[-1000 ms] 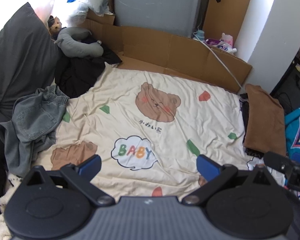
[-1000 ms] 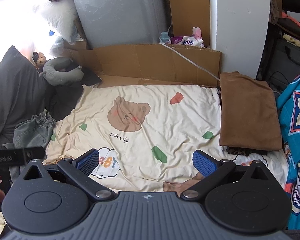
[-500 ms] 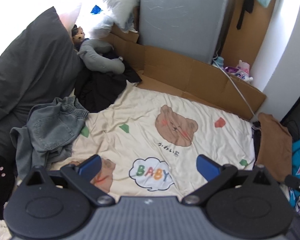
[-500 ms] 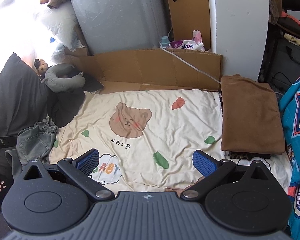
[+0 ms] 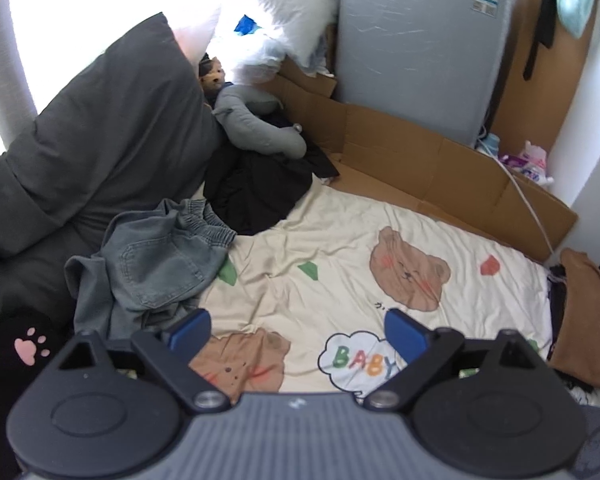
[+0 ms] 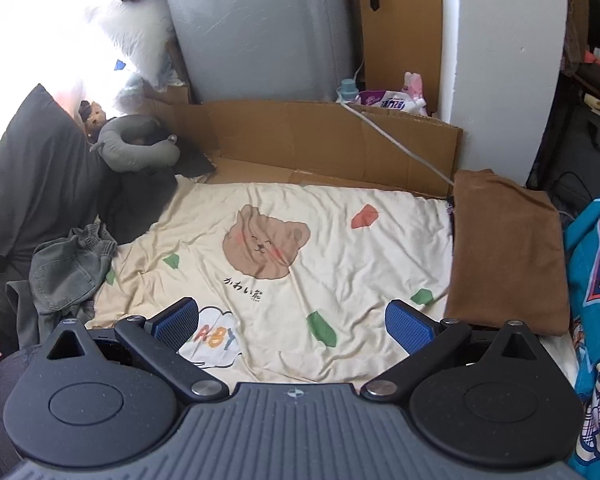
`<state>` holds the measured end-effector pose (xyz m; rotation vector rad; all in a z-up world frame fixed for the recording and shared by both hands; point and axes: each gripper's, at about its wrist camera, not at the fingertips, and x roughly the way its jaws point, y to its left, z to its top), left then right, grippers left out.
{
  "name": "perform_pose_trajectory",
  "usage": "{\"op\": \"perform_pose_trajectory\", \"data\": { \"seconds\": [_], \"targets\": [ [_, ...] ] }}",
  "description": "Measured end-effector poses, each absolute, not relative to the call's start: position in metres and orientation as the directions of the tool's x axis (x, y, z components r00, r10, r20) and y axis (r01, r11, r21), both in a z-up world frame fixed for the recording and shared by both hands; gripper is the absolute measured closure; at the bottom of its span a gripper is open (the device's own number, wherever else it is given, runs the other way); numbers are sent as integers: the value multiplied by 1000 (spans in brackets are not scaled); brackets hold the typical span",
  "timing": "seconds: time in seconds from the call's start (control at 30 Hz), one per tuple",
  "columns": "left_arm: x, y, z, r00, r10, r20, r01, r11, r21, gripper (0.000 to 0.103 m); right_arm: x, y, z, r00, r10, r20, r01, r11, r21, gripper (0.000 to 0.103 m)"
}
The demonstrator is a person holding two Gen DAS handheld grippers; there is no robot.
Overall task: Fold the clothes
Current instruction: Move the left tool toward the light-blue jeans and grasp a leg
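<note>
both the left gripper (image 5: 298, 330) and the right gripper (image 6: 292, 318) were held above the bear-print sheet (image 5: 340, 248) with fingers spread wide and nothing between them, seemingly readied to take cloth. the grey denim garment (image 5: 156, 268) was left crumpled at the sheet's left edge, beside a black heap (image 5: 260, 188). a brown garment (image 6: 504, 248) was laid flat and folded at the right edge, apparently kept clear of the open middle.

One crumpled pair of grey jeans (image 5: 156, 264), one folded brown garment (image 6: 504, 248), one black garment heap (image 5: 260, 188), one grey neck pillow (image 6: 136, 148), one bear-print sheet (image 6: 300, 216), two open grippers, left (image 5: 298, 330) and right (image 6: 292, 322)
</note>
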<state>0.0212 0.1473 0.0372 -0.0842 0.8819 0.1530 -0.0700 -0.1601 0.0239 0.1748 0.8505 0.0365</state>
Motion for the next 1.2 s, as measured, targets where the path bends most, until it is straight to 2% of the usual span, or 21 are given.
{"op": "perform_pose_trajectory", "data": {
  "seconds": [0.3, 0.87, 1.2],
  "targets": [
    [22, 181, 41, 622, 84, -778, -169, 985, -29, 12, -52, -148, 30, 674, 163, -721, -5, 976, 216, 1],
    [-3, 284, 48, 617, 204, -760, -338, 941, -22, 11, -49, -140, 15, 677, 205, -707, -27, 967, 255, 1],
    [16, 350, 6, 578, 204, -790, -382, 923, -41, 9, -40, -142, -21, 678, 201, -707, 19, 957, 290, 2]
  ]
}}
